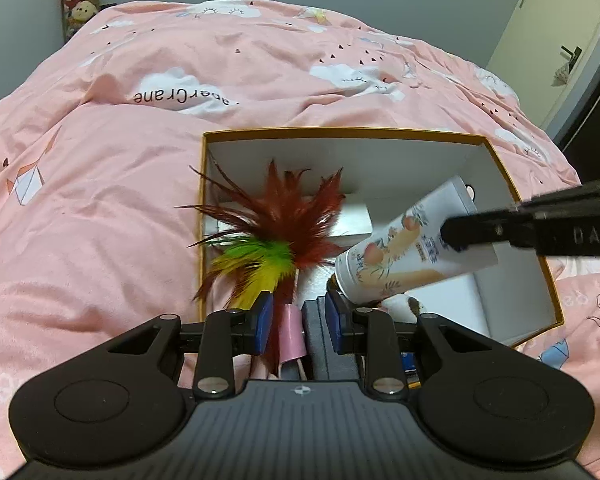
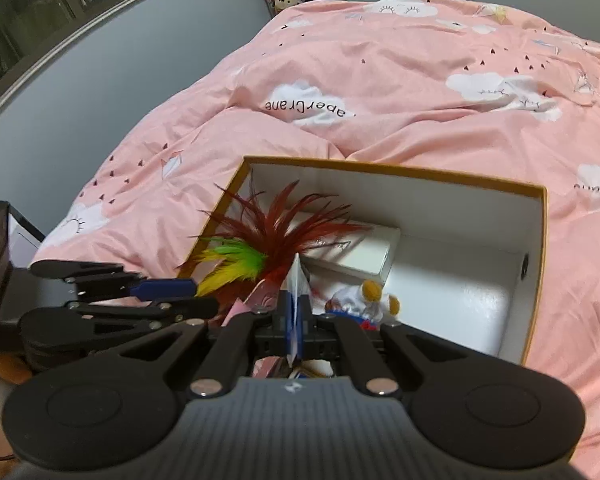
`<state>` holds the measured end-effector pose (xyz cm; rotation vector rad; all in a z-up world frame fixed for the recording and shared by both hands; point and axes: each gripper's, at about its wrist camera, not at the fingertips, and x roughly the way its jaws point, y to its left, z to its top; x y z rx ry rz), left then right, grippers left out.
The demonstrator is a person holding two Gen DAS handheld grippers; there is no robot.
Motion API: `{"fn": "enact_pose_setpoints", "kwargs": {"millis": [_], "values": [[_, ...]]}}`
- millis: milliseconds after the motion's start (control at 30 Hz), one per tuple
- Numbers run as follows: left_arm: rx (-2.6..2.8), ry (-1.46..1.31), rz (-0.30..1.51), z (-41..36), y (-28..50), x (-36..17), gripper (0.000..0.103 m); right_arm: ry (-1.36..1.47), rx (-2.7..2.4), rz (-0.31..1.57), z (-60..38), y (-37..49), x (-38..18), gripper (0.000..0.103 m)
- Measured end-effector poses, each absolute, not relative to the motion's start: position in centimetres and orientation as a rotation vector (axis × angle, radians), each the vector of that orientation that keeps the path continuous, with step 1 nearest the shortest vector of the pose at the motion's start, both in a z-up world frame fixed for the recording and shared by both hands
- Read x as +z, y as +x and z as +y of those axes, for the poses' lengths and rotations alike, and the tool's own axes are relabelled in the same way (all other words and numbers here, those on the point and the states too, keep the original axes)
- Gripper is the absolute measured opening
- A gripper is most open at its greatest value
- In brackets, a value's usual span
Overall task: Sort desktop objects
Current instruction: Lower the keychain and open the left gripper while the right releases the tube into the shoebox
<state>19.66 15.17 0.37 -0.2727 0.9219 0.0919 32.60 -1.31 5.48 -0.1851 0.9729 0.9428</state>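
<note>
pink bedding [image 1: 100, 208] with white clouds carries an open box [image 1: 340, 133] with an orange rim and white walls, and inside it lie a smaller white box [image 2: 360, 254] and a small plush toy [image 2: 370, 300] on the floor. the left gripper [image 1: 296, 314] – its blue pads narrowed – pinches a feather teaser [image 1: 276, 224] by its pink-wrapped stem, red, green and yellow plumes fanning over the box's left edge. the right gripper [image 2: 296, 320] is pressed tight on the flat crimped end of a white printed tube [image 1: 400, 256] – the tube hangs tilted above the box interior, cap end lowest, just beside the feathers
</note>
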Motion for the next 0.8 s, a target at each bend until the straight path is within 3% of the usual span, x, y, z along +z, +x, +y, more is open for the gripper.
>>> {"fn": "enact_pose_setpoints", "kwargs": {"millis": [567,800], "values": [[0.074,-0.312,0.923,16.4,19.4,-0.8,0.032,-0.218,0.850,0.901,1.9,34.7,5.7,0.002],[0.072,-0.318,0.934,16.4,19.6,-1.2,0.032,-0.178,0.865,0.976,2.7,35.5,4.0,0.002]]}}
